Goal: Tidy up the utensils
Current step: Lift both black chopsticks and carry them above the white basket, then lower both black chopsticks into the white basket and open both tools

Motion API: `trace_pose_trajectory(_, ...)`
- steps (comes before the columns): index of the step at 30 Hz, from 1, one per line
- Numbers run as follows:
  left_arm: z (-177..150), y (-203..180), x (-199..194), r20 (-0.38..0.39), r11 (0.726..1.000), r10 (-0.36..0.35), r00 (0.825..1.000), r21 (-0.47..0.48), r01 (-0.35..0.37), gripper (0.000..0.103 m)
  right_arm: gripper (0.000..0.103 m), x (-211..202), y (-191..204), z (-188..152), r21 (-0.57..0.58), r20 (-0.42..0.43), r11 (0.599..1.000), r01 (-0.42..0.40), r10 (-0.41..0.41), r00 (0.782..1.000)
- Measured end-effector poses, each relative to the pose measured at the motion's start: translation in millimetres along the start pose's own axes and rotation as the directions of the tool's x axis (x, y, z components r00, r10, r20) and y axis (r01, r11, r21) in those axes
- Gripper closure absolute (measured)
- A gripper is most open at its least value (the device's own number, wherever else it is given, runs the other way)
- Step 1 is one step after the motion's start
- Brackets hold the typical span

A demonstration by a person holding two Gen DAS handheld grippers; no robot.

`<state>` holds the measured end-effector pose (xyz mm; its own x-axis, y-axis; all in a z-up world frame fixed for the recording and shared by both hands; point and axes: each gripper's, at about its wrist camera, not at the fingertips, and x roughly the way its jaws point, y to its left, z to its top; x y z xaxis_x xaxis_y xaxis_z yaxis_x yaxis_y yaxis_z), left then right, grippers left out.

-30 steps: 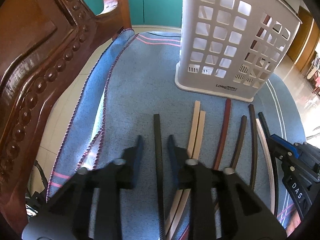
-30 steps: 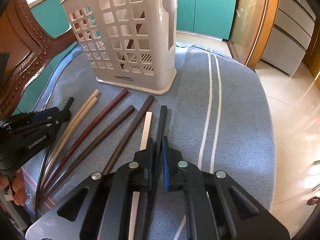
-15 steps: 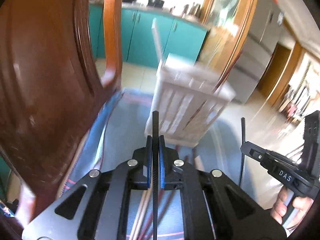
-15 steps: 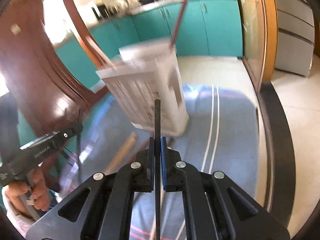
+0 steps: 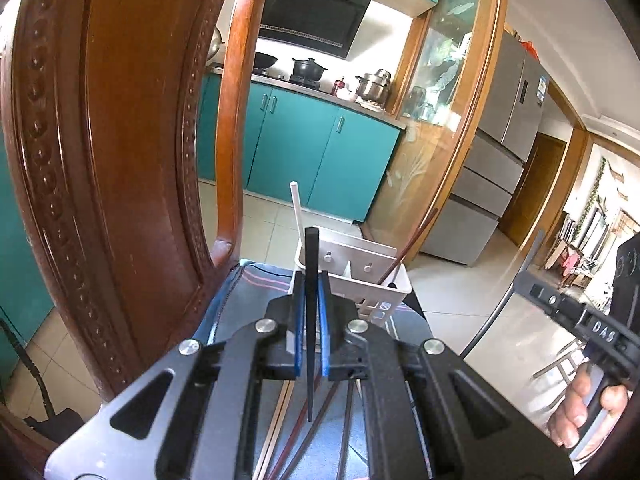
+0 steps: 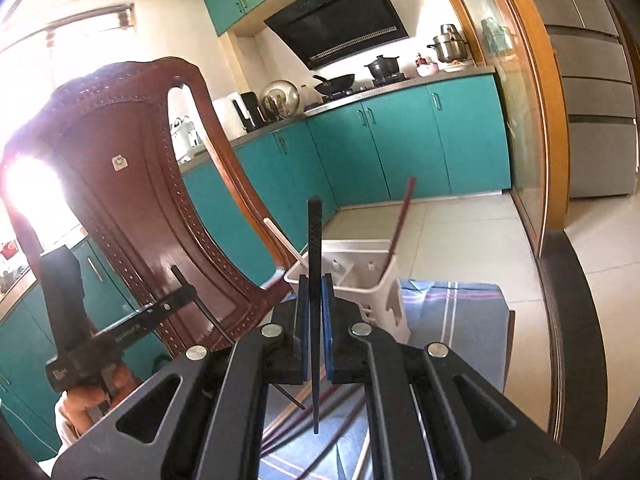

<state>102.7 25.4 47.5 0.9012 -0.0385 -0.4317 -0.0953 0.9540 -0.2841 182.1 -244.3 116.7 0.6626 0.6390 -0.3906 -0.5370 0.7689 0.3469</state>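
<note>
Carved wooden chair back (image 5: 120, 168) fills left of view. Blue cloth (image 6: 452, 312) beneath white utensil basket (image 6: 372, 284) (white stick and reddish stick already standing inside). Left gripper (image 5: 311, 300) clamps black chopstick (image 5: 310, 320) upright, raised before basket. Right gripper (image 6: 315, 304) likewise pinches second black chopstick (image 6: 314, 320). Remaining chopsticks (image 5: 304, 444) lie on cloth below.

Both wrist views look forward along their fingers, raised, facing the kitchen; both share the white basket (image 5: 352, 268) (image 6: 356, 276) close ahead.
</note>
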Motion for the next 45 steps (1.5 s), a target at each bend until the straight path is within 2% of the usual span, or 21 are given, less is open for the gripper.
trace_pose_trajectory(6,9,1,2,0.021,1.0,0.011,1.0,-0.008,-0.011,0.096,0.096,0,13,8,-0.017,0.01,1.0,-0.013,0.013,1.0)
trace_pose_trajectory(12,18,1,-13,0.07,0.999,0.02,0.997,-0.036,-0.017,0.096,0.096,-6,27,17,-0.052,0.027,0.999,-0.012,0.013,1.0)
trace_pose_trajectory(18,13,8,-24,0.109,0.998,0.031,0.994,-0.056,-0.025,0.096,0.096,-7,42,16,-0.086,0.021,0.996,-0.001,0.002,1.0)
trace_pose_trajectory(22,9,15,-25,0.098,0.997,0.026,0.995,-0.074,-0.019,0.096,0.096,-6,50,14,-0.096,0.01,0.995,0.003,-0.002,1.0)
trace_pose_trajectory(33,16,10,-25,0.095,0.998,0.035,0.995,-0.046,-0.031,0.096,0.096,-4,68,14,-0.123,-0.006,0.992,0.002,-0.003,1.0)
trace_pose_trajectory(45,23,9,-12,0.067,0.998,0.045,0.997,-0.034,-0.043,0.096,0.096,-8,67,17,-0.121,0.002,0.993,0.0,0.0,1.0)
